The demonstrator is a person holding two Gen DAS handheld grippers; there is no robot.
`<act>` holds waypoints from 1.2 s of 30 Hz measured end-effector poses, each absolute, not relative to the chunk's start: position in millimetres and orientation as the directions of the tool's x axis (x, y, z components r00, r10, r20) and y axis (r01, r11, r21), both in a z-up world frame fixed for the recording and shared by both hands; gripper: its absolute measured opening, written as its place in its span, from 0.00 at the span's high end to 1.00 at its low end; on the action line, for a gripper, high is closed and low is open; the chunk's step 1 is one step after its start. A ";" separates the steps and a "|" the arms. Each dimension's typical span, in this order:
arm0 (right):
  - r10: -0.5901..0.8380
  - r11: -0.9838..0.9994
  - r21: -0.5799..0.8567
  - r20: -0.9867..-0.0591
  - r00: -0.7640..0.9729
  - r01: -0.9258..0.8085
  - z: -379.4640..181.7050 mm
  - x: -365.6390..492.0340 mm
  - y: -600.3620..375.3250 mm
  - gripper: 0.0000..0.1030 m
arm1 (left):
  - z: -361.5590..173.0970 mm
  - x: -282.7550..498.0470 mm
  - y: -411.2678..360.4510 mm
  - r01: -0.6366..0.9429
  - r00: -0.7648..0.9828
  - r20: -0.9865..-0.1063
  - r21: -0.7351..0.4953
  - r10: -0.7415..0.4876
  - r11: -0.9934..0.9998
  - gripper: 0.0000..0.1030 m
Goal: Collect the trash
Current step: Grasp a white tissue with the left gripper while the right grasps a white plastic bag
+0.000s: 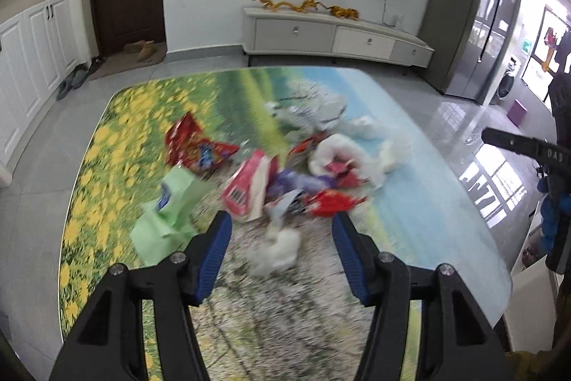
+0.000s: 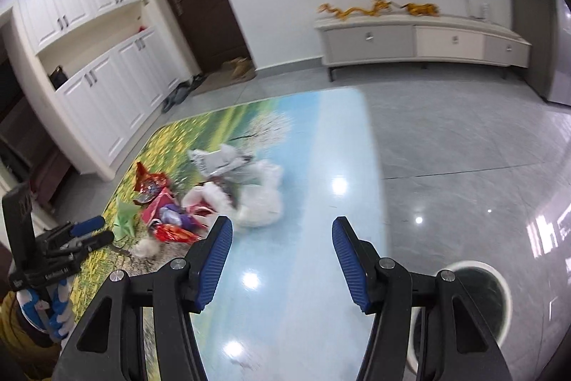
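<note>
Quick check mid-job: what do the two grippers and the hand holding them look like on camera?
Both the left gripper and right gripper have black angular frames with silver screws and ribbed blue pads on the jaws. From the right wrist view, the left hand wears a blue-and-white glove with a mustard sleeve; its black handle carries white lettering.

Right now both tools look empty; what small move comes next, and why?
Probably ease the left tool forward and down onto the white crumpled tissue. It is open, holds nothing, and the tissue is the nearest piece of trash on the table, lying just ahead between its fingers.

Left tool (image 1: 282, 227) spread, trash (image 1: 285, 174) — table (image 1: 428, 202)
</note>
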State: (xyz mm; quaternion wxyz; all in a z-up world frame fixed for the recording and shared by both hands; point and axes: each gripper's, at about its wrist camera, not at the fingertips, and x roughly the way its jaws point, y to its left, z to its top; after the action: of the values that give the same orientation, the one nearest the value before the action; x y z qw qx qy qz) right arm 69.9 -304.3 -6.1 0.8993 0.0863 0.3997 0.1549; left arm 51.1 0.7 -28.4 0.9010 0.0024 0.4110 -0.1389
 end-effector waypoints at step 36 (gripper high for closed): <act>0.484 0.873 0.387 -0.624 0.613 -0.296 -7.3 68.1 -323.0 0.92 | -11.1 41.4 -32.8 0.335 0.571 -0.703 -0.271 -0.424 0.902 0.94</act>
State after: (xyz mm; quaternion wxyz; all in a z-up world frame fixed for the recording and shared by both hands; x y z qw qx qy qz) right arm 68.1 -323.0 -7.3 0.8895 0.1236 0.3813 0.2192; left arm 41.4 -32.8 -11.1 0.8848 -0.0539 0.4103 -0.2143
